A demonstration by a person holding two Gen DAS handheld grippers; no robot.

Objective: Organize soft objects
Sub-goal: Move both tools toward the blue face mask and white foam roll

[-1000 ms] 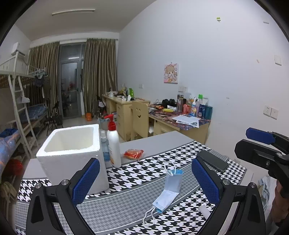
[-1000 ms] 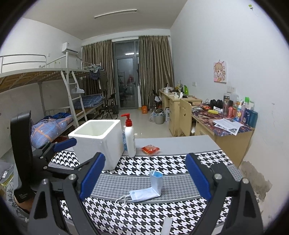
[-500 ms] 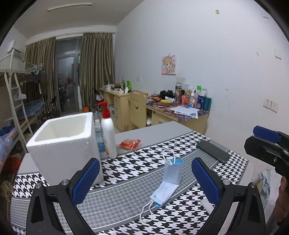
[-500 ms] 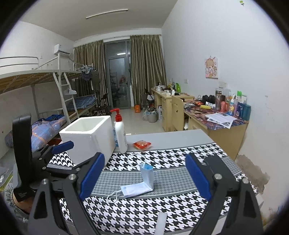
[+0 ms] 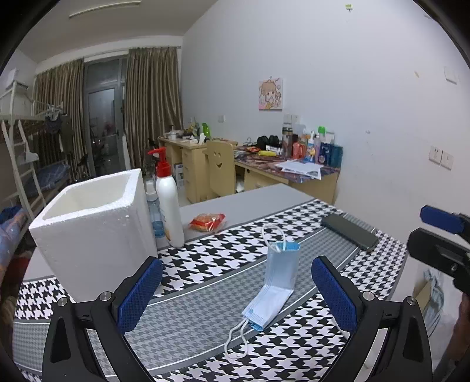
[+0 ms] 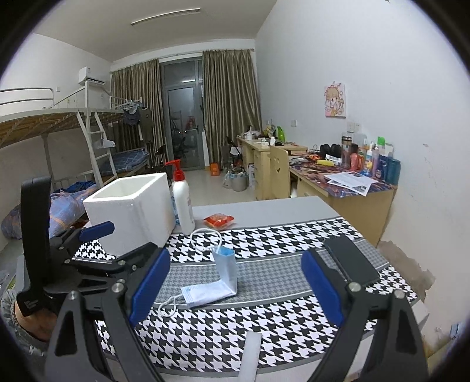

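Left wrist view: both tongs (image 5: 236,289) gape over bent, seemingly pleated blue masks (image 5: 274,282).

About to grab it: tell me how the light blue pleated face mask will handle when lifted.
The light blue pleated face mask is probably floppy: it is bent, one half propped up. It looks thin, so likely very light. Its white ear loops trail loose and may dangle or snag on the houndstooth tablecloth.

dim, cool ceiling tube light (image 6: 165,16) | soft shadows | fisheye-warped edges | sharp
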